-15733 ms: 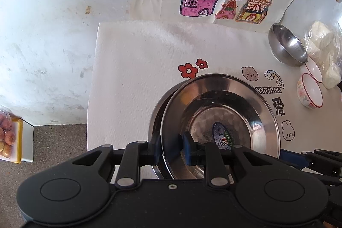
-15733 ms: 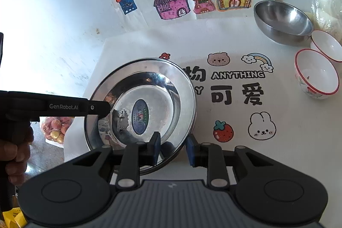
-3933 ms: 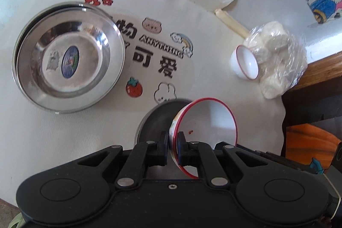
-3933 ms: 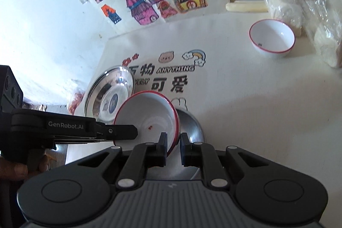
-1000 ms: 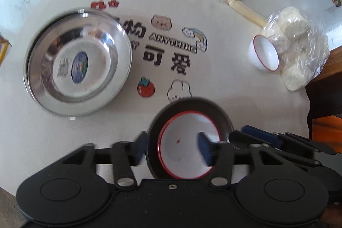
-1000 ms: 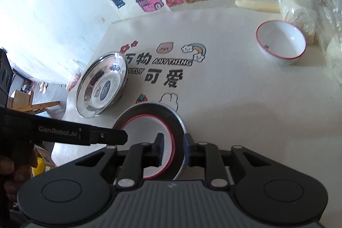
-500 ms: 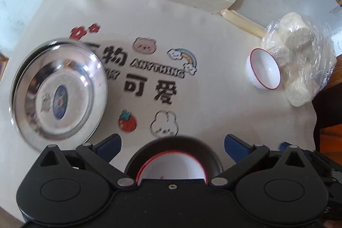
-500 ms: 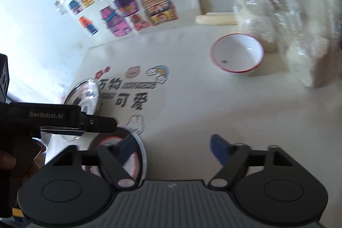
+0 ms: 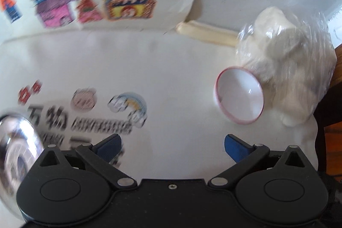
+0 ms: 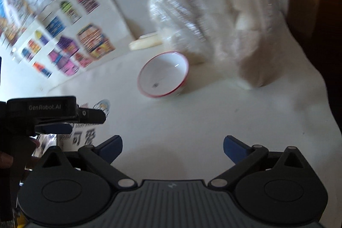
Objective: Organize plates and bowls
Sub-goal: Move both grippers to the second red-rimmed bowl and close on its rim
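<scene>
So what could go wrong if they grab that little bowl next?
The small bowl sits right against the plastic bag, so a finger might snag the bag and drag it along. The bowl's rim is thin and smooth, so it could slip or tip on the cloth. Both pictures are blurry, so a rushed grab may miss.

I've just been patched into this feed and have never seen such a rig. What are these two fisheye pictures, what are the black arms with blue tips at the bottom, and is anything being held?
There is no robot: a person holds a two-finger claw in each hand, and each picture comes from a camera on one claw that looks along its fingers. The black arms with blue tips are those fingers. The left claw and the right claw have both just opened wide, and nothing is between their fingers. On the printed tablecloth ahead stands a red-rimmed white bowl beside a clear bag of white lumps. A steel plate shows at the left view's edge.
</scene>
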The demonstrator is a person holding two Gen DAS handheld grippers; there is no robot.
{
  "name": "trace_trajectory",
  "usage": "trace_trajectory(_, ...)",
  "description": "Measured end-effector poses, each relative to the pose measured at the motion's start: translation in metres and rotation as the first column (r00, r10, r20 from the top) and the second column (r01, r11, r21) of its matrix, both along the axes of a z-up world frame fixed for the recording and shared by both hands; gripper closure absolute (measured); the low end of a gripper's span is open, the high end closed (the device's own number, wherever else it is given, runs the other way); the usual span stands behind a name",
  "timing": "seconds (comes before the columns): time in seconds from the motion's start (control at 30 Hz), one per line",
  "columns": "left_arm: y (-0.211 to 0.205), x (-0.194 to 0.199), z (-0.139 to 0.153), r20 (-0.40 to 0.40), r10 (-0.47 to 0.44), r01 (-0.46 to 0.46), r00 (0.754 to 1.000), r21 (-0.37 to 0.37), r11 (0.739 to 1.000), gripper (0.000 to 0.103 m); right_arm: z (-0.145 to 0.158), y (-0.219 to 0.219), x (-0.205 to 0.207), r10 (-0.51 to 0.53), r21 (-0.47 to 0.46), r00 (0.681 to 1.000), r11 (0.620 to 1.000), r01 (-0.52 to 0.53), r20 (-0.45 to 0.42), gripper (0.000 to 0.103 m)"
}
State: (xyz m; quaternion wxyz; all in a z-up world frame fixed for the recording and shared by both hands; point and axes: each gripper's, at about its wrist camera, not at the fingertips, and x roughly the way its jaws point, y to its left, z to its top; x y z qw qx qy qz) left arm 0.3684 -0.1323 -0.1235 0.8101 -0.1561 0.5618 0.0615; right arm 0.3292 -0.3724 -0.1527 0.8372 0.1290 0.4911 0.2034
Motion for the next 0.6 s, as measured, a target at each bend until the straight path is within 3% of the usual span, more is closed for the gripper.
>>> trace_trajectory(0.33,-0.019,0.066,-0.017,0.027,-0.079,0.080,0.996,-0.030,0.996,0.001,-0.012,-0.006,0.029,-0.088,-0.001,0.996,0.996,0.088,0.019,0.004)
trace_trajectory(0.6,-0.019,0.089,-0.033,-0.015,-0.111,0.111,0.994,-0.037,0.993,0.001,-0.020,0.006,0.054,-0.124,0.009,0.992,0.992,0.124,0.028,0.020)
